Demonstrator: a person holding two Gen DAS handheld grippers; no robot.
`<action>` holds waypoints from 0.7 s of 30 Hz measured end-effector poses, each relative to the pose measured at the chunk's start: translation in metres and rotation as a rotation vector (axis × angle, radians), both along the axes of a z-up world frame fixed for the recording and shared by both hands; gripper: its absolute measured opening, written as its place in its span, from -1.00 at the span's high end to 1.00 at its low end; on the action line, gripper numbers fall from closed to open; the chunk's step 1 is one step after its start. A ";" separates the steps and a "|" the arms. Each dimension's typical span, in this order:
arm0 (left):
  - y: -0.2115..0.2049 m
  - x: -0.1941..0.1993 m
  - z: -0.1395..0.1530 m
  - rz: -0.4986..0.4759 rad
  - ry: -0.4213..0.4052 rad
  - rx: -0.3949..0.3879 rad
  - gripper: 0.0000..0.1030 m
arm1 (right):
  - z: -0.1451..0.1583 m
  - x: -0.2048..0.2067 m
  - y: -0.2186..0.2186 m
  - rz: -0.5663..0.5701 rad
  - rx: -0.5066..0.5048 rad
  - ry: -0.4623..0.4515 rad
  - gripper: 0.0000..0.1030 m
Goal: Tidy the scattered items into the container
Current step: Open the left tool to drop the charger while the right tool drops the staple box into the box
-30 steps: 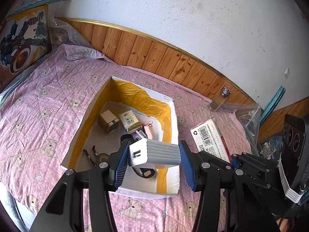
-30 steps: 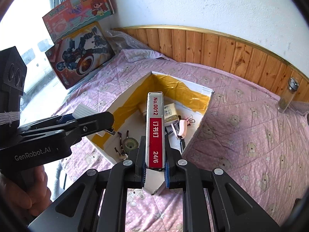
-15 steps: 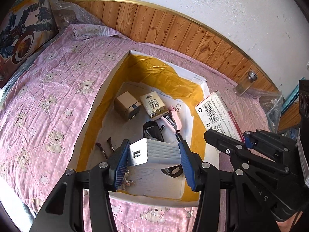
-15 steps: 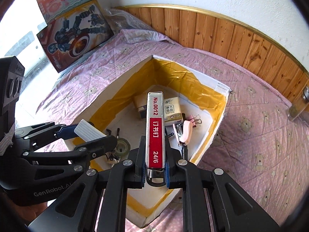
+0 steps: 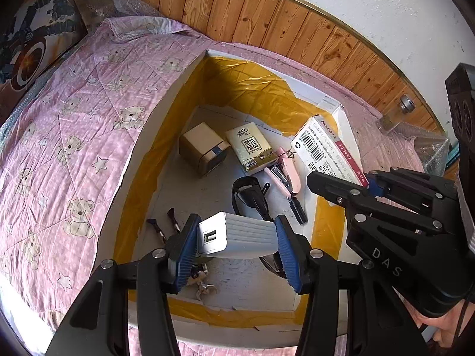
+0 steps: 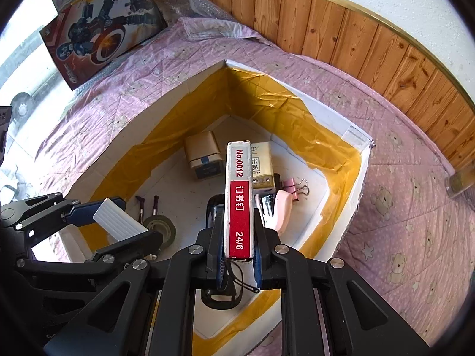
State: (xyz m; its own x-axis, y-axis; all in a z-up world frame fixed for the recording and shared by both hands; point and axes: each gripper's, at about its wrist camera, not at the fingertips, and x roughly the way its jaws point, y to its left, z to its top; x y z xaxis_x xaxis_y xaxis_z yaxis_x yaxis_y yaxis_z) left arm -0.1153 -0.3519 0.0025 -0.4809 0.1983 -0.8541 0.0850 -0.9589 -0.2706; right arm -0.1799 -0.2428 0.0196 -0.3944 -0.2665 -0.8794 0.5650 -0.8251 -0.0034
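A white box lined with yellow tape [image 5: 184, 74] [image 6: 207, 77] lies open on the pink bedspread. My left gripper [image 5: 237, 237] is shut on a silver power bank [image 5: 237, 234] [image 6: 118, 222] and hovers over the box's near part. My right gripper [image 6: 237, 255] is shut on a red-and-white staple box [image 6: 239, 195] [image 5: 329, 148], held above the box's right side. Inside lie a brown carton [image 5: 202, 148], a tissue pack [image 5: 249, 145], a pink stapler [image 5: 285, 172], a tape roll [image 6: 158, 227] and black glasses [image 5: 249, 190].
The pink bear-print bedspread [image 5: 74, 118] surrounds the box. A toy-figure carton [image 6: 101, 26] leans at the far left by crumpled bubble wrap [image 6: 190, 0]. A glass jar [image 5: 394, 115] stands at the right by the wood-panelled wall [image 5: 267, 23].
Both grippers have moved forward and down over the box, which now fills more of each view. Each keeps its hold on its item.
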 end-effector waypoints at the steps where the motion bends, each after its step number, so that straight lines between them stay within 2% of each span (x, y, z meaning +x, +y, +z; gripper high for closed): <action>1: 0.000 -0.002 -0.002 -0.001 -0.010 0.004 -0.01 | -0.002 -0.002 -0.001 -0.001 0.006 -0.002 0.58; 2: -0.001 -0.003 -0.004 -0.005 -0.021 0.011 -0.01 | -0.004 -0.004 -0.001 -0.004 0.014 -0.003 0.51; 4: -0.001 -0.004 -0.007 -0.008 -0.035 0.013 -0.03 | -0.005 -0.007 0.000 -0.016 0.021 0.002 0.12; 5: -0.002 -0.003 -0.008 -0.005 -0.037 0.012 -0.03 | -0.005 -0.008 0.001 -0.019 0.018 0.000 0.08; 14: -0.011 0.002 -0.009 0.010 -0.038 0.031 -0.03 | -0.001 -0.004 -0.001 -0.009 0.016 0.000 0.02; 17: -0.011 0.004 -0.008 0.009 -0.033 0.029 -0.03 | 0.000 0.001 -0.004 -0.008 0.049 0.012 -0.02; 21: -0.010 0.009 -0.005 0.011 -0.018 0.016 -0.03 | 0.000 0.006 -0.002 -0.005 0.058 -0.015 -0.04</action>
State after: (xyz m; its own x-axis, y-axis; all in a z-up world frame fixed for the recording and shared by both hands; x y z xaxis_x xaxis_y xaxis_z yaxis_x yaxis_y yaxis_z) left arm -0.1067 -0.3622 -0.0022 -0.4673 0.2065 -0.8597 0.1006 -0.9536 -0.2837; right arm -0.1735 -0.2449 0.0198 -0.3825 -0.2132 -0.8990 0.5609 -0.8268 -0.0425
